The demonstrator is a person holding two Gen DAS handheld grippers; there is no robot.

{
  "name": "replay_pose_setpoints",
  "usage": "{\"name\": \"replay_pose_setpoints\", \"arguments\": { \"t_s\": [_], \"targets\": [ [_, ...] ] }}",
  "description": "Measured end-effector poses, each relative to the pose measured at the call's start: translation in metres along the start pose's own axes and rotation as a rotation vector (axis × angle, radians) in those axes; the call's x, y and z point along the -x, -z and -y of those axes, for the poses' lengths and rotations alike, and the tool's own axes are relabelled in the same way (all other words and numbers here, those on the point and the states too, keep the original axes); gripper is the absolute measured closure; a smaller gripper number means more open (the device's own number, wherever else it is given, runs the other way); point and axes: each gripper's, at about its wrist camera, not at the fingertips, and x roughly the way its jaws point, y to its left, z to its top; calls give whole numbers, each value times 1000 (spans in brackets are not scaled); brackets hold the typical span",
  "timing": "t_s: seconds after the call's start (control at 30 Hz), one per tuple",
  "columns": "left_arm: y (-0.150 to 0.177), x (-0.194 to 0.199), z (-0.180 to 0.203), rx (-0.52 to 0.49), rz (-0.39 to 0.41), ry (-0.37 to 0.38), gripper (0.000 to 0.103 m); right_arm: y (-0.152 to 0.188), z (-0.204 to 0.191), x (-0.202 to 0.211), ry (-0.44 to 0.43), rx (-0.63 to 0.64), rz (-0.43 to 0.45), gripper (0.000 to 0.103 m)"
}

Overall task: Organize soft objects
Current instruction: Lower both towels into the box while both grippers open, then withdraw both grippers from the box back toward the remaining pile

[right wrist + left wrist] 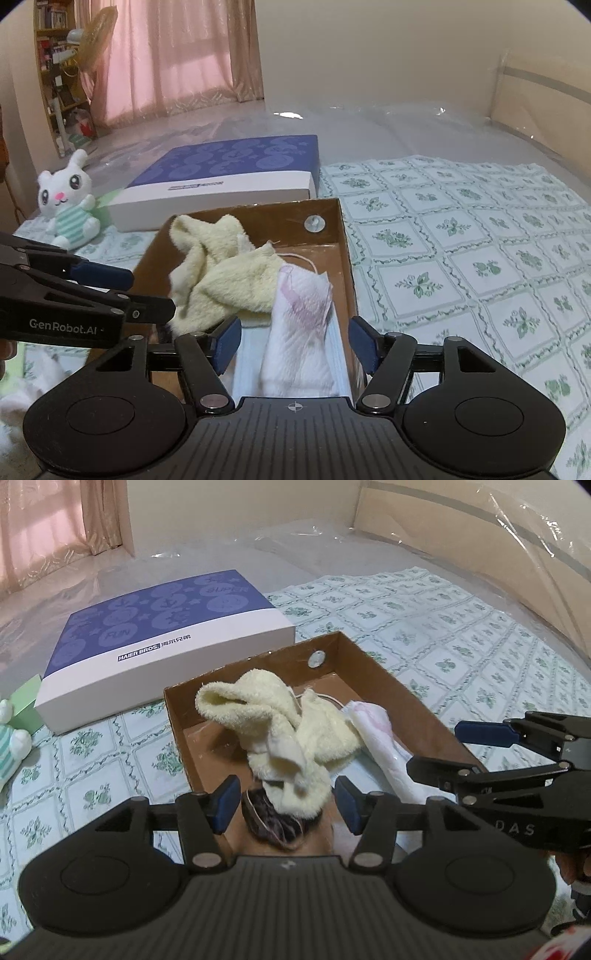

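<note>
An open brown cardboard box [399,686] [341,236] lies on the bed. Inside it lie a crumpled pale yellow towel [280,731] [225,273], a white cloth with pink marks [376,734] [299,325] and a dark furry item [273,823] at the near end. My left gripper [286,806] is open above the near end of the box, its jaws on either side of the towel's end and the dark item. My right gripper [293,341] is open over the white cloth, at the box's right side; it also shows in the left wrist view [461,749].
A flat blue and white box [162,635] [229,173] lies behind the cardboard box. A white plush rabbit [70,199] [11,738] sits at the left by a green box [27,705]. A floral sheet [461,258] covers the bed, with clear plastic film [369,125] beyond.
</note>
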Motion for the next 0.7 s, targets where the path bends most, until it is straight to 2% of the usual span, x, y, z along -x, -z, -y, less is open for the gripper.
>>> {"name": "replay_pose_setpoints", "arguments": {
  "t_s": [0.43, 0.7],
  "targets": [
    [36, 76, 16, 35, 28, 14, 50, 27, -12, 75, -19, -73, 26, 36],
    [64, 127, 25, 44, 44, -5, 49, 44, -31, 117, -30, -92, 28, 35]
  ]
}}
